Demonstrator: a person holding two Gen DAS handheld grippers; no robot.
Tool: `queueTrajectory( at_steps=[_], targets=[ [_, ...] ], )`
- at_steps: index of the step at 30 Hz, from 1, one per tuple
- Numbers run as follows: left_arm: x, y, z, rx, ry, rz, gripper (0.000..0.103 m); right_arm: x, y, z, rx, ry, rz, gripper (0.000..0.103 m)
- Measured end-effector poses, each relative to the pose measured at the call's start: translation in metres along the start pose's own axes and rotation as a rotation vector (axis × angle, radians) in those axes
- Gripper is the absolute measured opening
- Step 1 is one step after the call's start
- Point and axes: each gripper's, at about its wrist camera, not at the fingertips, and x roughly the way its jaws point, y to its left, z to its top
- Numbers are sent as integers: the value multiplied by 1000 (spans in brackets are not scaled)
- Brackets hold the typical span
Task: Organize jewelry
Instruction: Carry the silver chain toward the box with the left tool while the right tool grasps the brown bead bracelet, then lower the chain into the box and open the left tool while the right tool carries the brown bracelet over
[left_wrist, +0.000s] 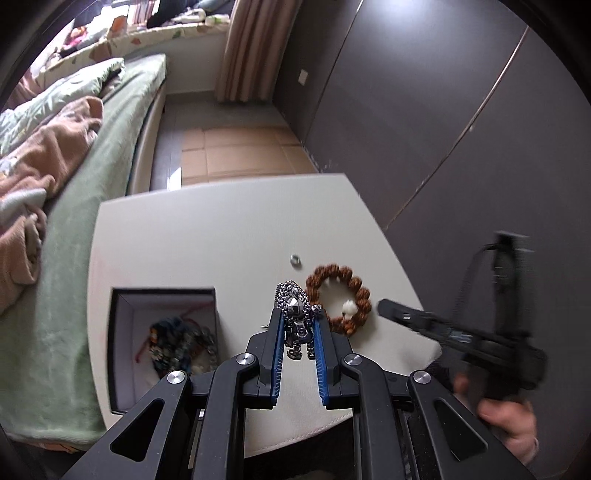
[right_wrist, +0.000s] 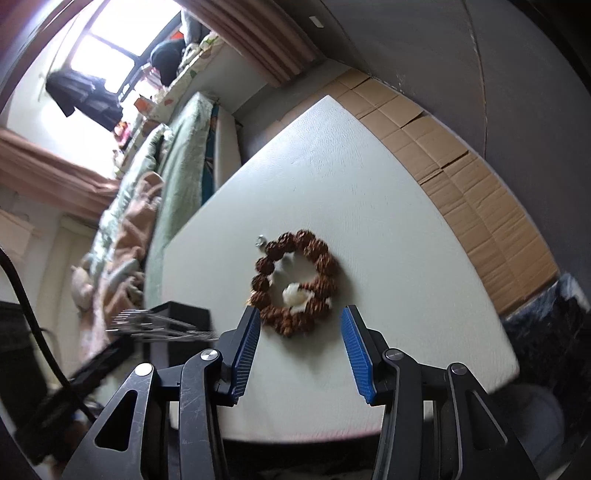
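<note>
My left gripper (left_wrist: 298, 317) is shut on a silver chain necklace with a robot-shaped pendant (left_wrist: 297, 314), held just above the white table (left_wrist: 207, 236). A brown bead bracelet (left_wrist: 341, 297) with a white bead lies to its right. A small silver ring (left_wrist: 295, 259) lies beyond. The black jewelry box (left_wrist: 162, 332), with several pieces inside, stands to the left. My right gripper (right_wrist: 301, 325) is open, just short of the bracelet (right_wrist: 295, 282), which lies ahead between its fingers. The ring (right_wrist: 260, 240) is beyond it. The right gripper also shows blurred in the left wrist view (left_wrist: 391, 308).
A bed with green bedding (left_wrist: 92, 184) runs along the table's left side. Flattened cardboard (right_wrist: 461, 177) covers the floor beyond the table. A dark wardrobe wall (left_wrist: 424, 110) is on the right. The box (right_wrist: 177, 314) shows blurred at the left of the right wrist view.
</note>
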Motion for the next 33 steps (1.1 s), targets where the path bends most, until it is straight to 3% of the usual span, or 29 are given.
queueTrajectory(
  at_steps=[17, 18, 19, 20, 22, 27, 33],
  targets=[
    [-59, 19, 21, -20, -121, 9, 16, 63, 33, 36, -167, 134, -291, 43],
    [-63, 20, 21, -24, -126, 10, 16, 64, 34, 37, -176, 137, -311, 36],
    [-66, 23, 21, -28, -131, 12, 16, 64, 34, 38, -184, 135, -338, 23],
    [-69, 26, 20, -32, -135, 15, 16, 63, 33, 39, -188, 137, -345, 21],
    [-74, 32, 18, -35, -141, 21, 16, 58, 28, 42, -167, 142, -300, 20],
    [-75, 51, 13, -64, -135, 29, 16, 16, 27, 40, -139, 52, -137, 20],
    [-70, 67, 5, -93, -129, 41, 16, -20, 47, 31, -176, -24, -66, 20]
  ],
)
